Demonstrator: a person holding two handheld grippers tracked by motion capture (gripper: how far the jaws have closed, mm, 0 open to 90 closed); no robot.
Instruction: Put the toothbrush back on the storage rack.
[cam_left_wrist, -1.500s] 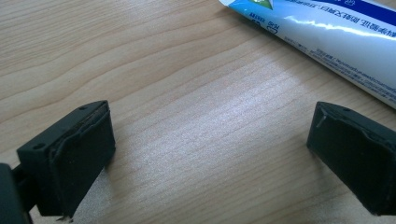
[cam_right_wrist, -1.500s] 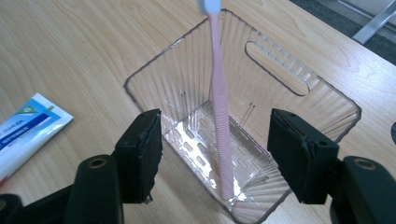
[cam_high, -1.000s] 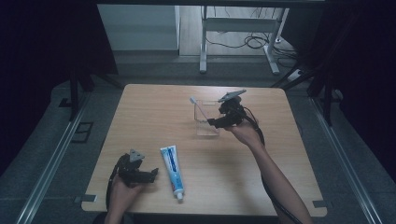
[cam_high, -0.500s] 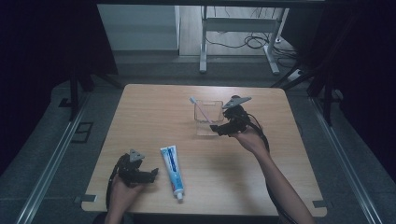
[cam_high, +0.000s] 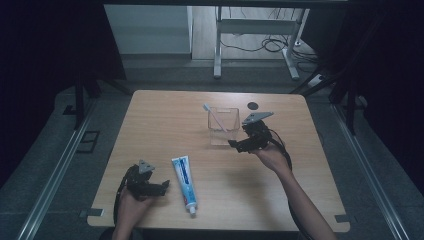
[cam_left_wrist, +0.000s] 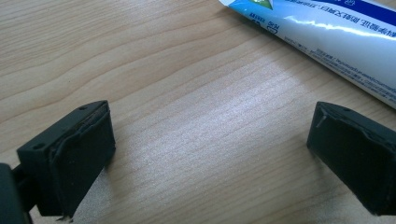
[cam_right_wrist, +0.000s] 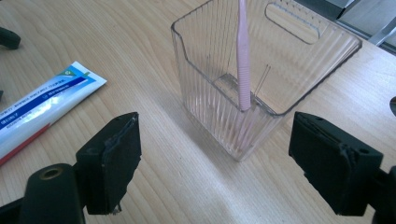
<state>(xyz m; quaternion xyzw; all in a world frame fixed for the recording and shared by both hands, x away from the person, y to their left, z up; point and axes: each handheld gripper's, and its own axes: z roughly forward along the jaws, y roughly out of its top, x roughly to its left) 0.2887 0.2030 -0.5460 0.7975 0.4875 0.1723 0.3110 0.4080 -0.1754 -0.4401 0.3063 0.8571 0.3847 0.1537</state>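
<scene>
Right now the right claw (cam_high: 239, 145) sits wide open and empty just beside the clear plastic holder (cam_high: 223, 126), which stands upright near mid-desk (cam_high: 310, 200) with a pink toothbrush (cam_right_wrist: 243, 56) leaning inside. Left claw (cam_high: 159, 187) is also wide open, holding nothing, low over the desk's near-left part, just beside the toothpaste tube (cam_high: 184, 177) lying flat.

The tube (cam_left_wrist: 327, 28) runs off the left gripper view's top and right edges. Its print is too small to read. The brush (cam_right_wrist: 243, 56) is cut at the right gripper view's top.
</scene>
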